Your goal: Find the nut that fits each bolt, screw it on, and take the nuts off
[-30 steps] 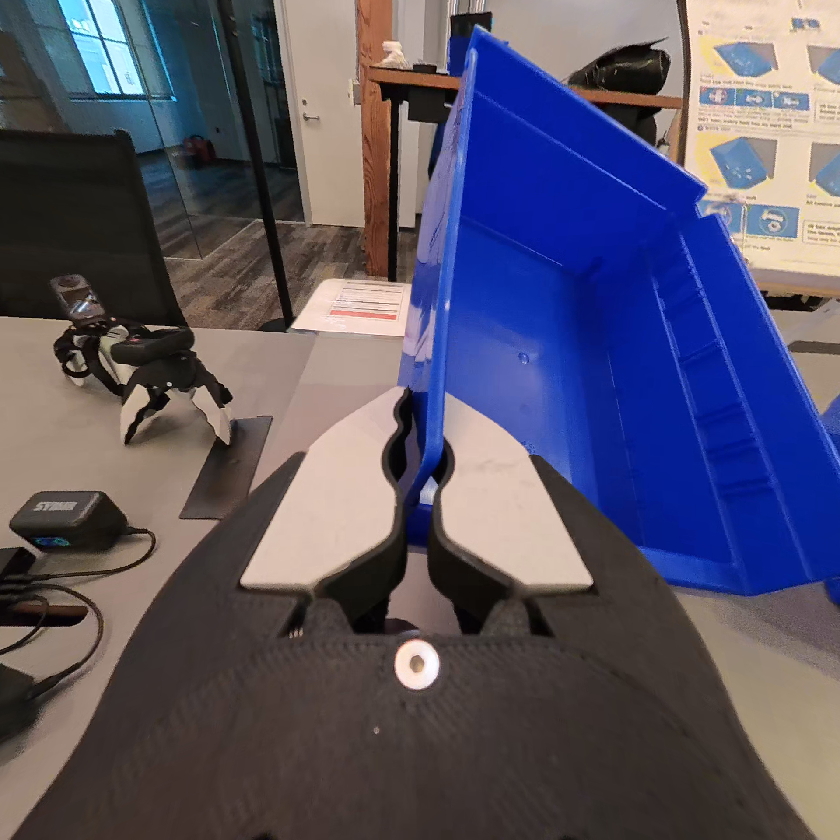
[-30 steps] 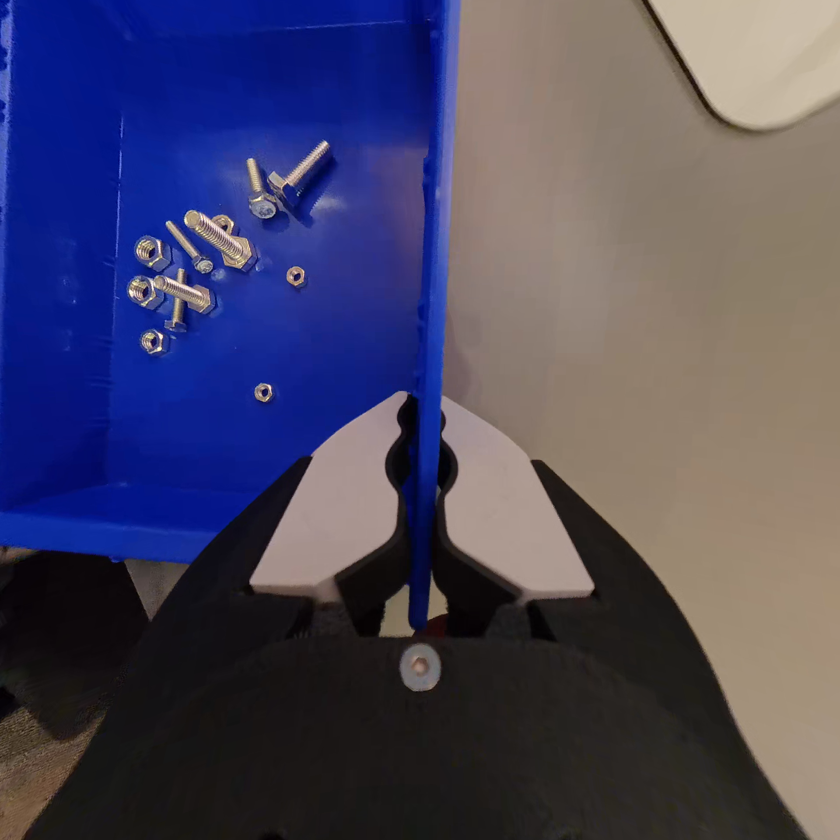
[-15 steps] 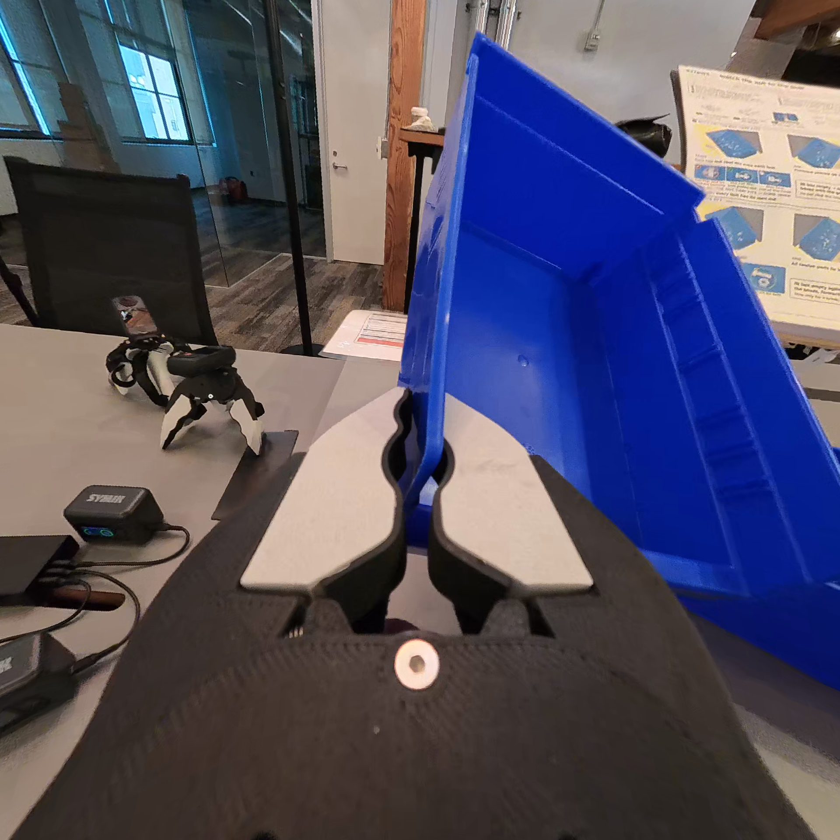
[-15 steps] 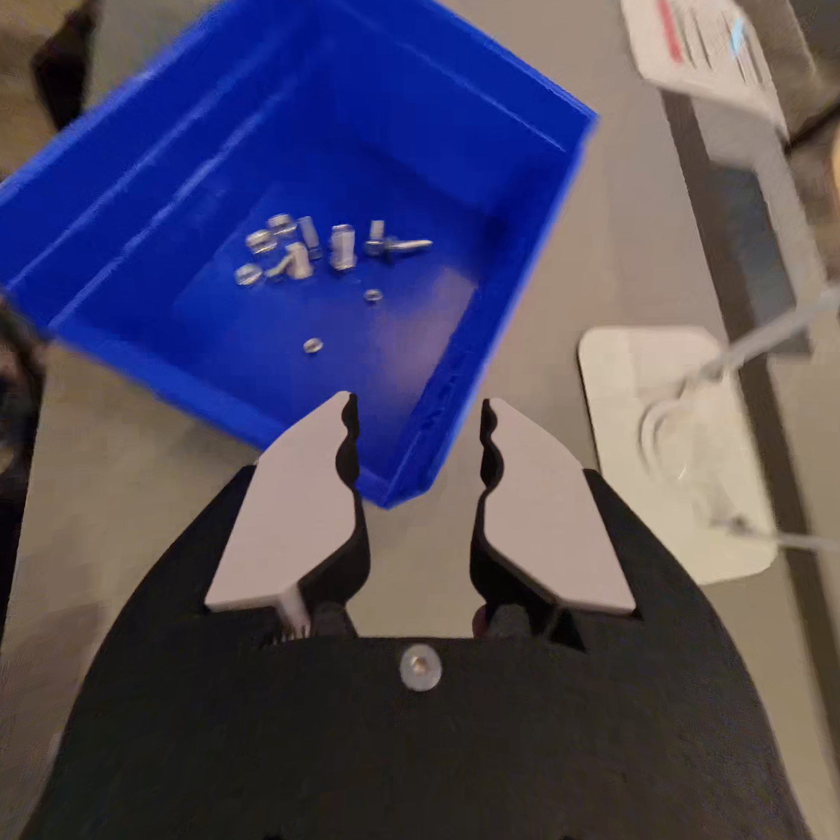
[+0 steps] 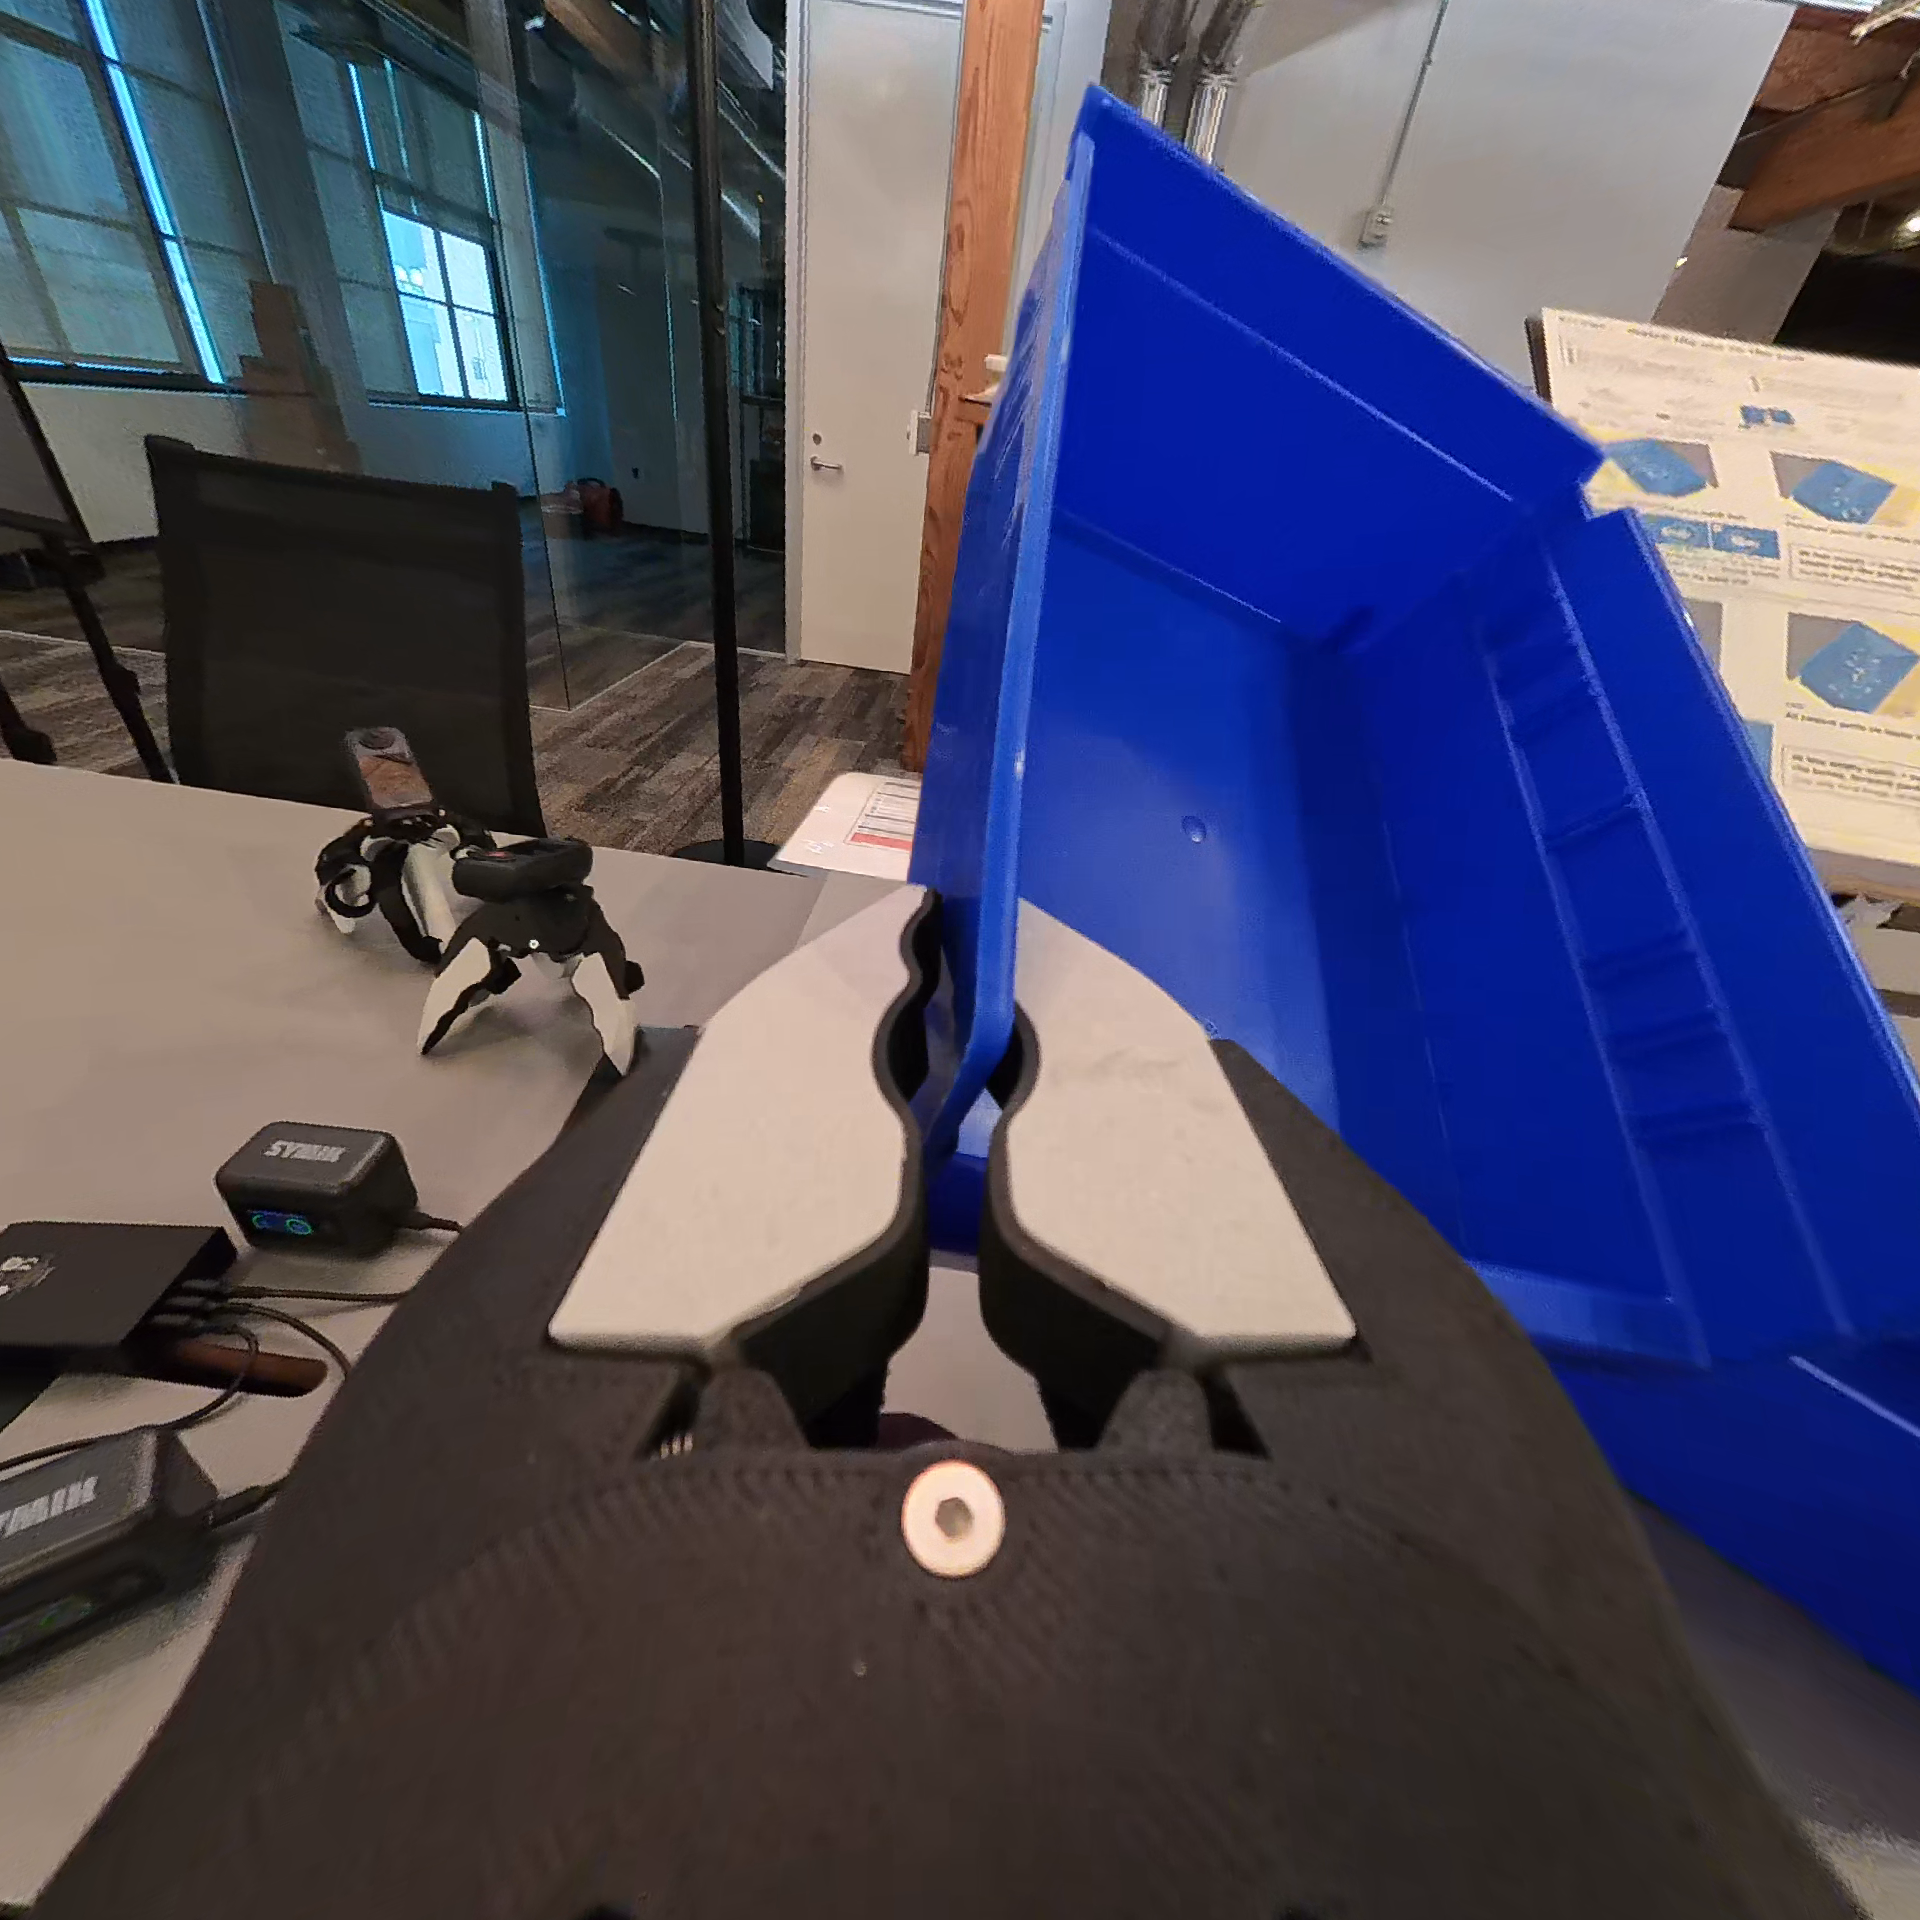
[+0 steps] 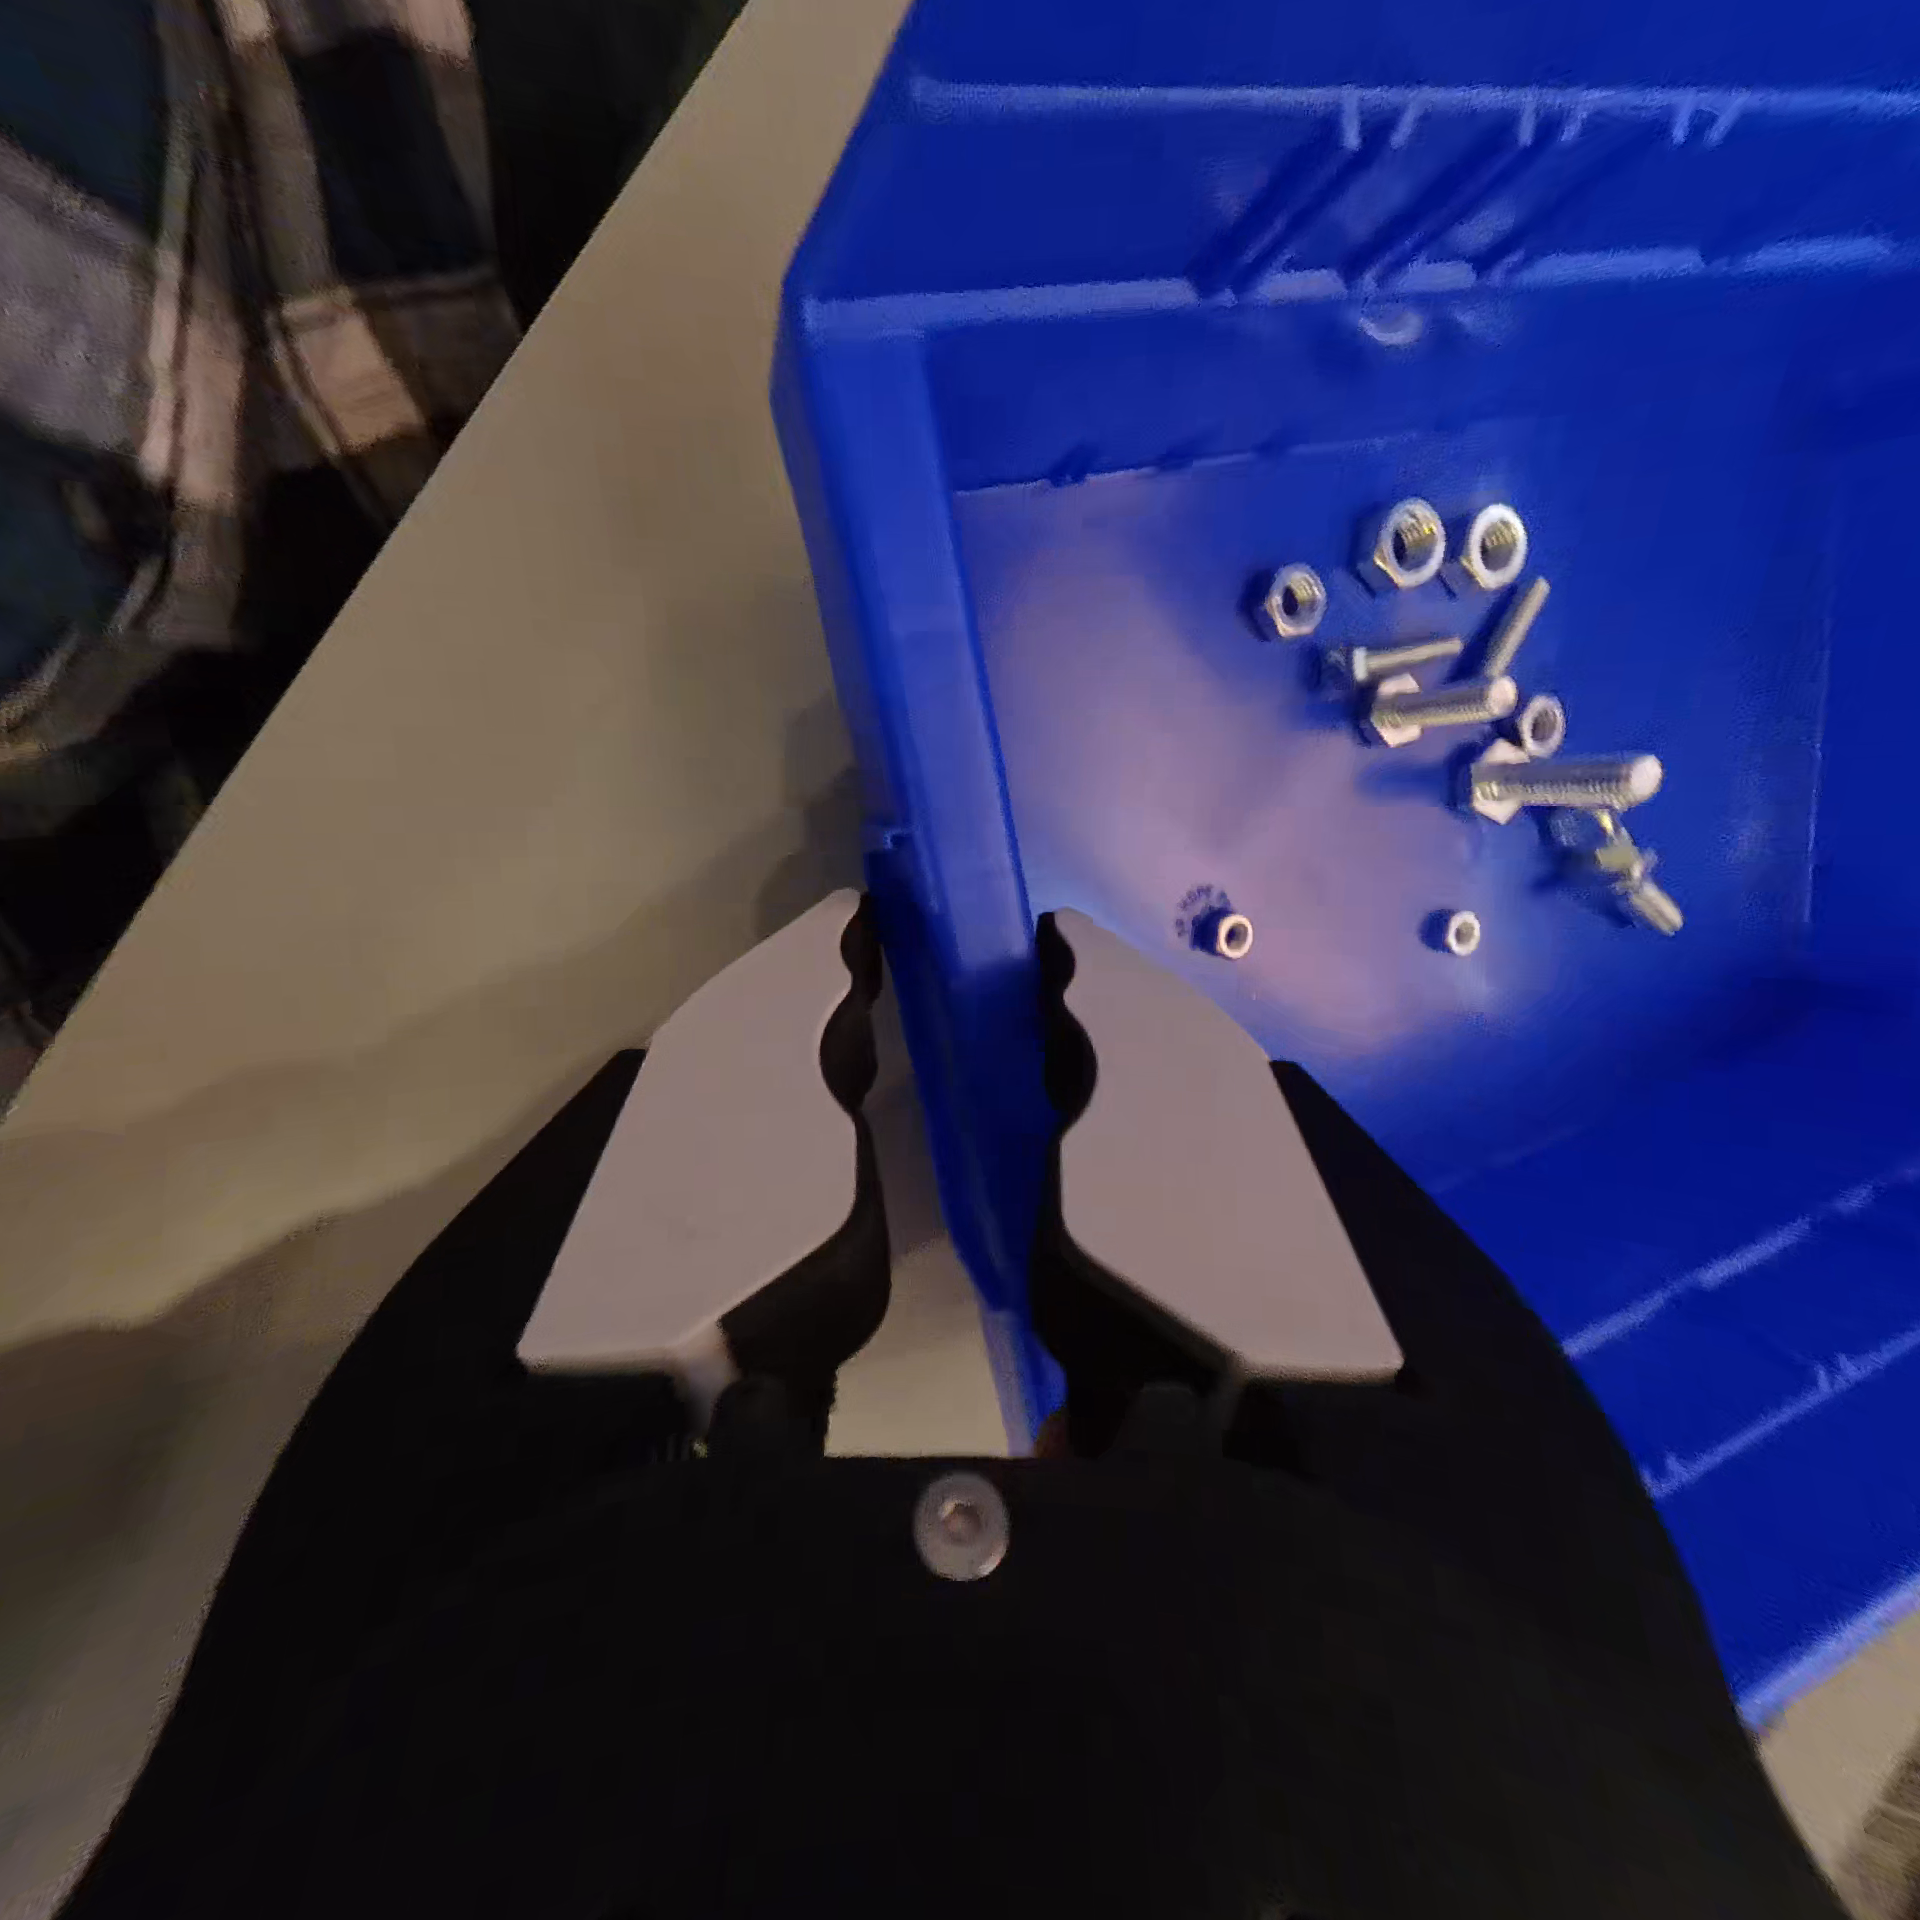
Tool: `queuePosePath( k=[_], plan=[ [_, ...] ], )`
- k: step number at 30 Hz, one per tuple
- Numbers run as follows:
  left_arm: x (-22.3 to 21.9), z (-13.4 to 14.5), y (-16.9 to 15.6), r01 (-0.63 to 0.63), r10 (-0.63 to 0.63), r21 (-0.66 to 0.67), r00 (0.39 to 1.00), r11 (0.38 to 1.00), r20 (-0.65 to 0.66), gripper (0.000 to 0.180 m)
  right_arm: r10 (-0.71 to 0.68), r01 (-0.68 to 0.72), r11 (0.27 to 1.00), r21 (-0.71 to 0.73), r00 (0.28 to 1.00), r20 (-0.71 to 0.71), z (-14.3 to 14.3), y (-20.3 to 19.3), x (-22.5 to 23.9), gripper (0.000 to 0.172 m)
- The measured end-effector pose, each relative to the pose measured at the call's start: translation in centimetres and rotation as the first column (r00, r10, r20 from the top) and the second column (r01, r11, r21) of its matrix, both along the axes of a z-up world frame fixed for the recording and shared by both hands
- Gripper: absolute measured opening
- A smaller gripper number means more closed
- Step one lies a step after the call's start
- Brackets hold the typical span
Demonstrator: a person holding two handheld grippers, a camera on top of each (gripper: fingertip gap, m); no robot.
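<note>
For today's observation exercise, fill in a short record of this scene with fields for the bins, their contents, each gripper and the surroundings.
Tilted bin: blue bin, nothing seen inside
Left gripper: shut on that bin's wall
Second bin: blue bin on grey table
Contents: loose nuts and bolts
Right gripper: astride that bin's wall, grip unclear
Surroundings: spare gripper, chargers

Office-type workspace w/ a lab feel. Grey table left of the fingers carries a spare gripper, chargers & cables. Beyond the fingertips: black mesh chair, glass partitions, wood-look floor, white door, timber post. Far right, past a blue bin, an instruction poster.
</note>
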State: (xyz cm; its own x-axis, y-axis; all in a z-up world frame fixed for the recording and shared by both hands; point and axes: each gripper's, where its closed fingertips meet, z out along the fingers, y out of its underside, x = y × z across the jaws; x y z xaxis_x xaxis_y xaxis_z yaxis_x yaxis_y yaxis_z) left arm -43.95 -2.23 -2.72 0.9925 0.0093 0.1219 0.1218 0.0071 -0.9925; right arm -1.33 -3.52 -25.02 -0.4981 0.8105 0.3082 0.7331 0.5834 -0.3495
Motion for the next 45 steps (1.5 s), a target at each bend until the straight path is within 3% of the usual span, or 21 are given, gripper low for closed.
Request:
queuePosePath(
  k=[11,19,25,28,32,34,36,39,41,42,45],
  plan=[
    [-2.3,2.6,-0.3,-0.026,0.026,0.027,1.0,0.999,-0.001,0.005,-0.313,0.314,0.95,-0.001,0.949,0.037,-0.5,8.2,-11.6,0.027],
    [-2.6,3.2,-0.1,-0.046,0.045,0.05,0.999,0.998,0.01,0.005,-0.565,0.565,0.825,-0.002,0.825,0.031,-0.7,16.5,-21.6,0.027],
    [-1.7,3.4,0.4,-0.024,0.024,0.053,1.0,0.998,0.01,0.005,-0.671,0.672,0.741,0.014,0.741,-0.015,-0.7,21.7,-26.0,0.028],
    [-0.3,4.0,0.7,0.0,-0.001,0.07,1.0,0.998,0.01,0.005,-0.672,0.673,0.739,-0.033,0.734,-0.097,-0.2,22.8,-27.3,0.049],
    [3.0,5.8,0.9,0.071,-0.072,0.119,0.997,0.99,0.008,0.005,-0.665,0.612,0.747,-0.26,0.689,-0.288,6.3,20.0,-23.9,0.045],
    [5.6,7.1,1.0,0.129,-0.131,0.162,0.991,0.978,0.001,0.004,-0.668,0.576,0.745,-0.338,0.644,-0.374,10.7,18.5,-19.0,0.031],
    [8.2,8.0,1.3,0.187,-0.19,0.164,0.982,0.969,0.002,0.004,-0.701,0.606,0.712,-0.354,0.594,-0.394,12.6,18.4,-12.9,0.037],
    [13.1,8.4,2.5,0.256,-0.255,0.152,0.966,0.955,-0.026,0.004,-0.784,0.55,0.621,-0.559,0.433,-0.444,16.7,17.5,-3.7,0.034],
    [17.2,7.8,3.9,0.31,-0.309,0.134,0.951,0.941,-0.033,0.004,-0.769,0.423,0.636,-0.645,0.28,-0.575,21.3,15.5,2.1,0.036],
    [19.5,7.3,4.8,0.343,-0.341,0.124,0.939,0.931,-0.037,0.005,-0.763,0.385,0.639,-0.666,0.202,-0.614,23.1,14.2,4.9,0.045],
    [27.1,5.0,7.7,0.463,-0.463,0.077,0.886,0.883,-0.014,0.005,-0.707,0.269,0.683,-0.679,0.009,-0.707,26.9,9.7,11.8,0.05]
  ],
)
